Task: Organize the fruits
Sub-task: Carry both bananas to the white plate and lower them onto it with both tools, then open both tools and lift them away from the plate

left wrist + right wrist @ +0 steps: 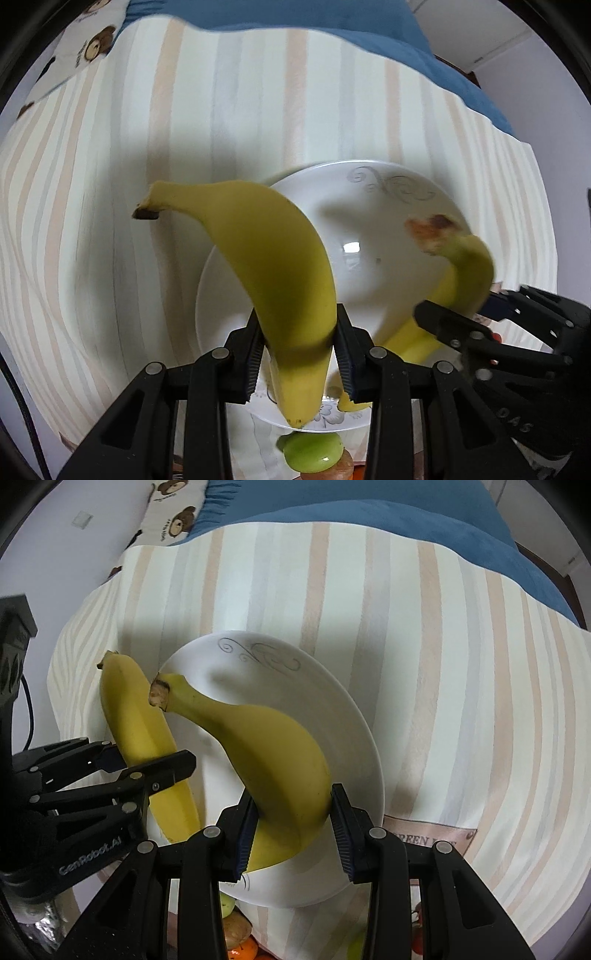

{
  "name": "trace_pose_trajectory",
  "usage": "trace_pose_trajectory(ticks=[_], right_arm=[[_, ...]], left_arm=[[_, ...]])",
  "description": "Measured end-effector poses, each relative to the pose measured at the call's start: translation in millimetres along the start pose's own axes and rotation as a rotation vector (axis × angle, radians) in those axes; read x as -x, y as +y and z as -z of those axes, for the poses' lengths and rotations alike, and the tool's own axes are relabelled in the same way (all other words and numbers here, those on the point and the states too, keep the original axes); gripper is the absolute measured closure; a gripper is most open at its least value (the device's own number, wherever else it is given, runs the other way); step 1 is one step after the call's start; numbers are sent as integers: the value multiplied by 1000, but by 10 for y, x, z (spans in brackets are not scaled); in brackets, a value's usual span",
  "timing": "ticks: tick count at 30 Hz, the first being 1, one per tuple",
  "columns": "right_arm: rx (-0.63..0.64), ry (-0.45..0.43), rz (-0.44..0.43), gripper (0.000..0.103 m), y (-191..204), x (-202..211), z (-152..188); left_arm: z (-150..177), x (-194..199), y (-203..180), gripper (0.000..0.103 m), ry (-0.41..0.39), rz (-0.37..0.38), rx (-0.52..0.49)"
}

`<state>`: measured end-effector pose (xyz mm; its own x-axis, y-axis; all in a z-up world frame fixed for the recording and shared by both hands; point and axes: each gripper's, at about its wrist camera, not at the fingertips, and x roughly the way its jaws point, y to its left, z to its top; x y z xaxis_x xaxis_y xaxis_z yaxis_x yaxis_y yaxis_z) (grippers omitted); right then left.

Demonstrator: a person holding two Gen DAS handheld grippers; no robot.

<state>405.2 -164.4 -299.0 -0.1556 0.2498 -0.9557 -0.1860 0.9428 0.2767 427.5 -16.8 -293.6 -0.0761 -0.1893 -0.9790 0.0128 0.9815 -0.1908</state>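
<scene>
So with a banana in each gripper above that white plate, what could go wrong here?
The left gripper and right gripper work close together, so the two bananas could bump. The plate sits on soft striped bedding and might tip. The pads pinch each fruit, which could bruise it.

Two yellow bananas (273,258) (266,753) held over a white plate (332,709).

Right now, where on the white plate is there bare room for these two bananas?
The white patterned plate is bare across its centre and far rim by the grey scroll print. Its near edge is crowded: both yellow bananas and the hand-held grippers converge there.
</scene>
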Motion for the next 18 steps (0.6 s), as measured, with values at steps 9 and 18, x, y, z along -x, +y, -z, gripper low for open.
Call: trace_pose_trajectory(ticks=[9, 18], right_arm=[[-136, 41, -36, 61, -296, -88, -84], [-176, 23, -68, 22, -364, 95, 43]], left_arm=[[114, -79, -2, 68, 6, -21, 48], [193, 223, -97, 50, -70, -69, 73]])
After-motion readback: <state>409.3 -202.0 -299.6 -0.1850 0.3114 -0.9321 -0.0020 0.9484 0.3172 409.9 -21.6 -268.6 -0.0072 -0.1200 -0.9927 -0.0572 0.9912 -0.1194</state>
